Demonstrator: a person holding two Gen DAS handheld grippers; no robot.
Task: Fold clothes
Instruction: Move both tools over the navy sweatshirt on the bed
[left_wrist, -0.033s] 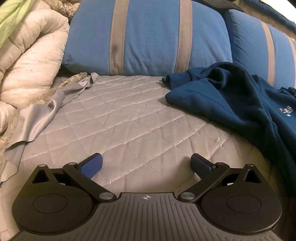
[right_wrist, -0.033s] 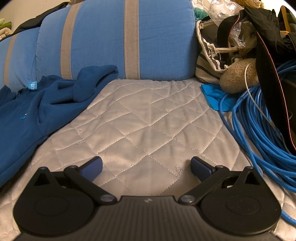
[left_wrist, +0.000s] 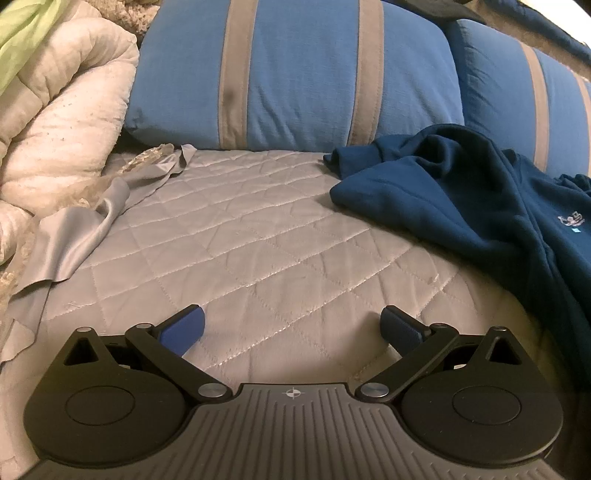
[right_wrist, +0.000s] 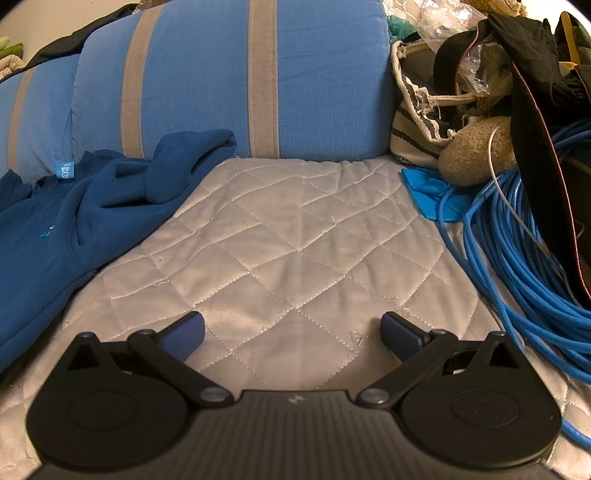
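Note:
A dark blue sweatshirt (left_wrist: 461, 192) lies crumpled on the grey quilted cover (left_wrist: 258, 240), at the right of the left wrist view, with a small light logo on it. The same sweatshirt (right_wrist: 74, 221) fills the left of the right wrist view, one sleeve bunched toward the pillows. My left gripper (left_wrist: 291, 321) hovers over bare quilt, to the left of the sweatshirt, with its jaws wide open and nothing between them. My right gripper (right_wrist: 292, 325) is also wide open over bare quilt (right_wrist: 295, 240), to the right of the sweatshirt, and holds nothing.
Blue pillows with grey stripes (left_wrist: 295, 74) stand along the back. A white comforter (left_wrist: 55, 129) and a thin grey cloth (left_wrist: 74, 236) lie at the left. On the right sit a coil of blue cable (right_wrist: 517, 258), a striped bag (right_wrist: 417, 110) and dark clutter.

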